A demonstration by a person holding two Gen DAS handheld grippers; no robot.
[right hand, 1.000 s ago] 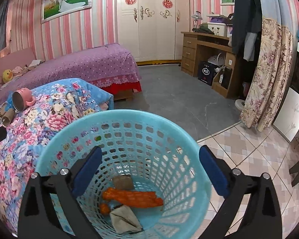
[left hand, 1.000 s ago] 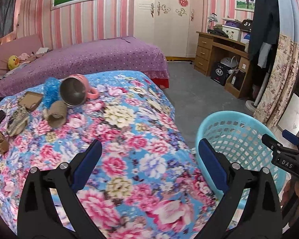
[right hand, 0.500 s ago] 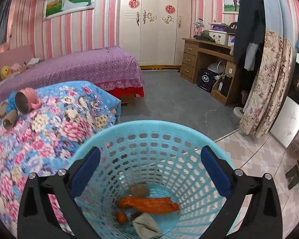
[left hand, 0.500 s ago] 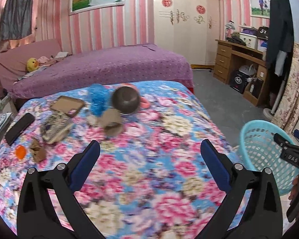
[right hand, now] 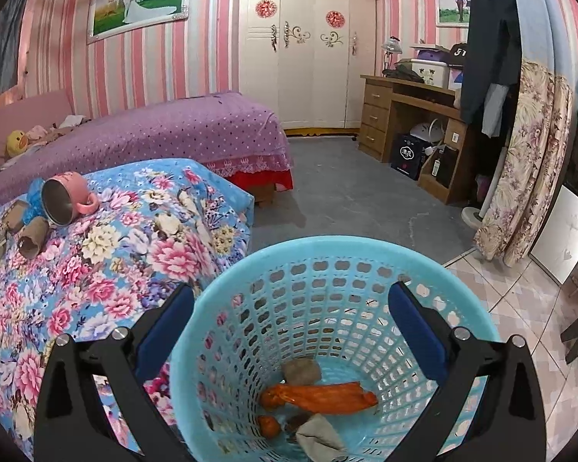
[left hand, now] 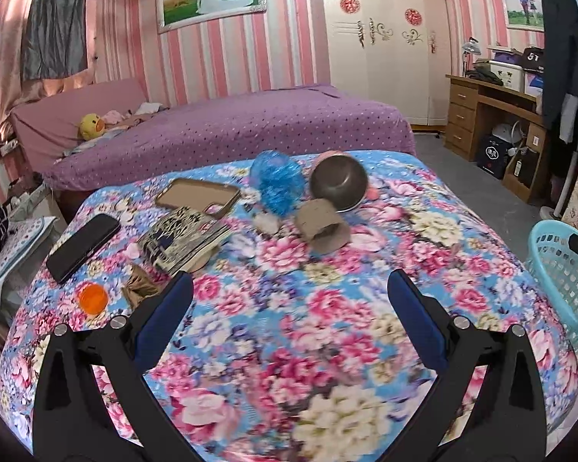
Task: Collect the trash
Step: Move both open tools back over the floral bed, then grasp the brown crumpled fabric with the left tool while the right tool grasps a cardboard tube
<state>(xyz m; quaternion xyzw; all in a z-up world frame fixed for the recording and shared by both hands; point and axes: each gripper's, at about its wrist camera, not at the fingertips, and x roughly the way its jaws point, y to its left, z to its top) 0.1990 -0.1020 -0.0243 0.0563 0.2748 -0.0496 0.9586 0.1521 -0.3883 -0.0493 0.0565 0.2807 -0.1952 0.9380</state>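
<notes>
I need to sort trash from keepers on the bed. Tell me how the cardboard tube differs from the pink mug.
The cardboard tube is plain brown, dented card, open at the end; the pink mug is pink outside with a shiny metal inside. The mug has a handle; the tube has none. The mug looks wider than the tube. Both lie on their sides, close together, on the flowered bedspread.

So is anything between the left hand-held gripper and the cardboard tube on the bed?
Nothing visible. The left hand-held gripper is open and empty, and only bare floral bedspread lies between it and the cardboard tube. The steel cup sits just behind the tube.
</notes>
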